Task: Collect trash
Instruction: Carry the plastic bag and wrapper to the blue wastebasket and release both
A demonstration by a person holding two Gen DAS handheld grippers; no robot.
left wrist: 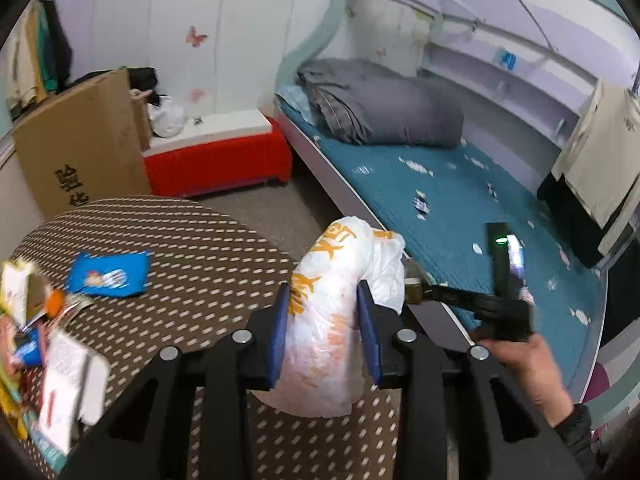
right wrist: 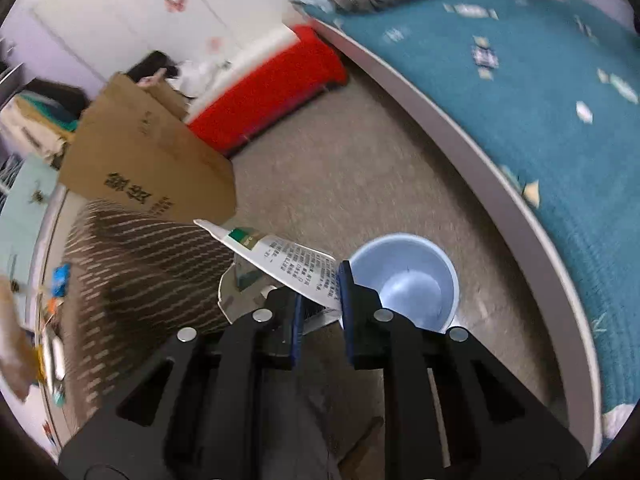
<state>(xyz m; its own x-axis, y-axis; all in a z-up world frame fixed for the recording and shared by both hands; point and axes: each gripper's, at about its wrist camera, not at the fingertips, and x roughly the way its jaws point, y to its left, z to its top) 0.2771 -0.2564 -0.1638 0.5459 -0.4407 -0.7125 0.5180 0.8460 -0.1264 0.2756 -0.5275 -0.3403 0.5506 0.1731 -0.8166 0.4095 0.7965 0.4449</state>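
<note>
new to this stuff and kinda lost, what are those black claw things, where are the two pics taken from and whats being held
They are hand-held grippers, one in each of a person's hands, each with a fisheye camera looking along its fingers. In the left camera's picture, the left gripper pinches a white plastic bag above a brown dotted table that carries a blue packet and other litter. In the right camera's picture, the right gripper has a printed paper between its fingers, with a pale blue bin on the floor beyond.
</note>
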